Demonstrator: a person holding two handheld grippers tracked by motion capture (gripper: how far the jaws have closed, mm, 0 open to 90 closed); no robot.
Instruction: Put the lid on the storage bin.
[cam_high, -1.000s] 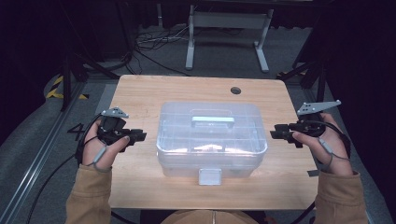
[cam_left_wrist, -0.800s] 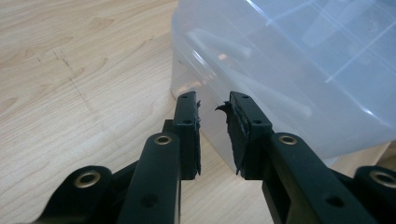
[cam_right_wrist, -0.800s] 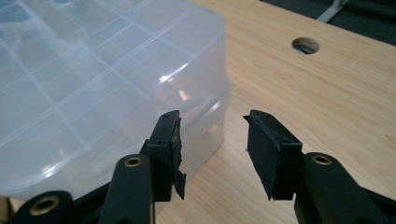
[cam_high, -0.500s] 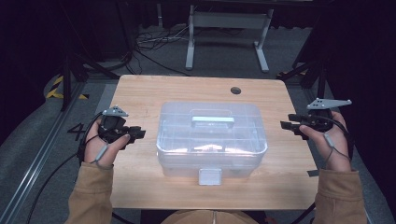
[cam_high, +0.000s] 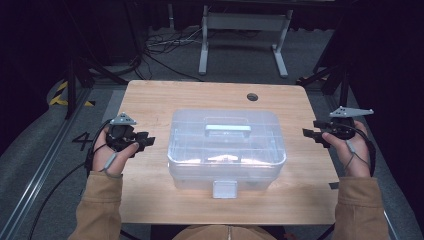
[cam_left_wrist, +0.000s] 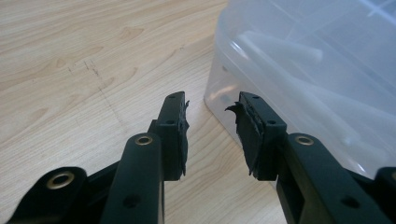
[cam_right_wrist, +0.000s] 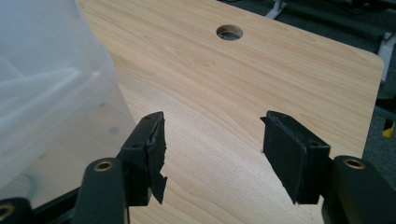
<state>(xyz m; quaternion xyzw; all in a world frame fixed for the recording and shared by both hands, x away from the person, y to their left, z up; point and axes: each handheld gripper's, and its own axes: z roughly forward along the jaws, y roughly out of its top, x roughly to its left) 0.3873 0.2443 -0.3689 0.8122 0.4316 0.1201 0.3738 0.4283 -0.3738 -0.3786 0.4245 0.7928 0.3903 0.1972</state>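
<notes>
The clear lidded storage box (cam_high: 227, 147) sits mid-table, latch toward the near edge. Left gripper (cam_high: 146, 141) and right gripper (cam_high: 309, 135) flank its ends; both jaws, just opening, are apart and empty, seemingly backing off.

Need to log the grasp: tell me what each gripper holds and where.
Nothing is held. The left gripper and right gripper are open beside the clear plastic box, jaws just opening.

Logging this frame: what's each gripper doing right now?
Left gripper: open, jaws just opening, nothing between them, beside the clear box.
Right gripper: open wide, just opening, empty above the table.
</notes>
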